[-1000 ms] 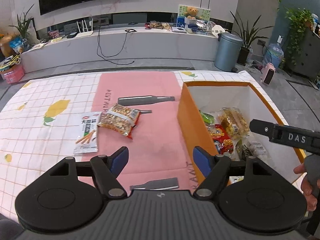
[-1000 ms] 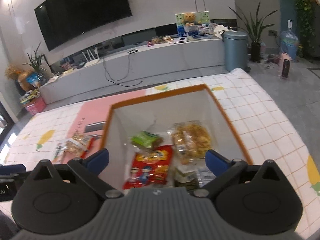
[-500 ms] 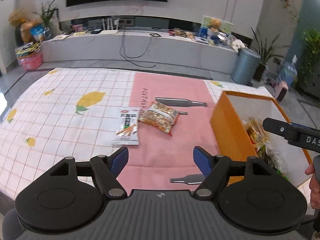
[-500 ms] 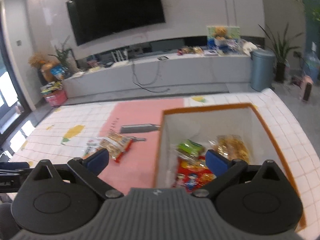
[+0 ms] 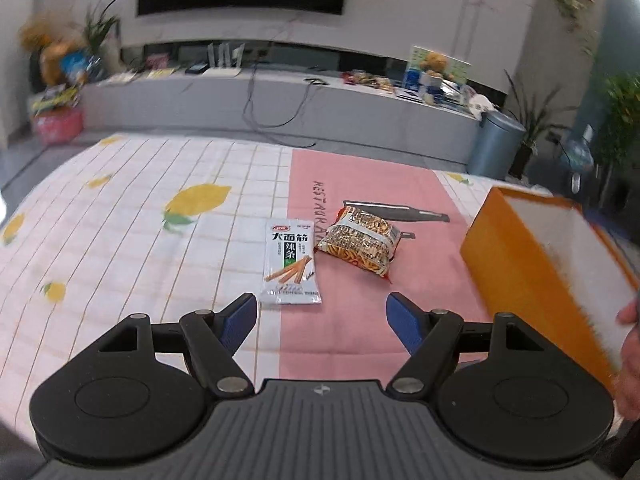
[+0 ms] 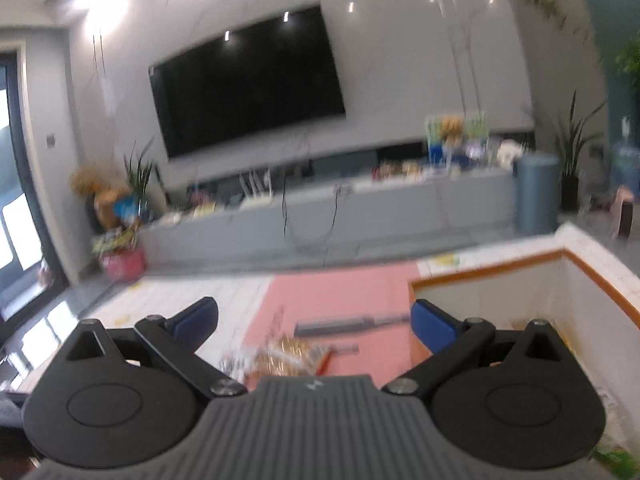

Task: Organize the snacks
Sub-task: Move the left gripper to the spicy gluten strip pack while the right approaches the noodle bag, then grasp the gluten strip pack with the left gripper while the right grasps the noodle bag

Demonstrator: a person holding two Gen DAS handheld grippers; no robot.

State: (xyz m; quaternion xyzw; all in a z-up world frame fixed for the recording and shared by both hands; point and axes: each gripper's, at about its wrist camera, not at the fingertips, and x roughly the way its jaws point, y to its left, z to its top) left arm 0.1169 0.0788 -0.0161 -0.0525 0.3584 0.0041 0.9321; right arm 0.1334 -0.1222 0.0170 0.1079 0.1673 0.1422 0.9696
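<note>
A white and green snack packet [image 5: 291, 267] lies flat on the tablecloth, just beyond my left gripper [image 5: 321, 317], which is open and empty. A crinkled golden snack bag [image 5: 359, 244] lies to its right on the pink strip. The orange box [image 5: 520, 280] with white inside stands at the right. My right gripper [image 6: 314, 322] is open and empty, raised and tilted up; the golden bag [image 6: 290, 357] shows blurred below it, and the orange box [image 6: 500, 270] to its right.
The tablecloth [image 5: 120, 240] has a lemon print with printed grey bottle shapes [image 5: 396, 211]. A hand [image 5: 630, 344] shows at the right edge. Beyond the table stand a long grey TV bench [image 5: 280, 100], a grey bin [image 5: 496, 142] and plants.
My left gripper has swung left and closer to the two packets on the cloth. My right gripper has lifted away from the box and tilted up towards the room, leftwards.
</note>
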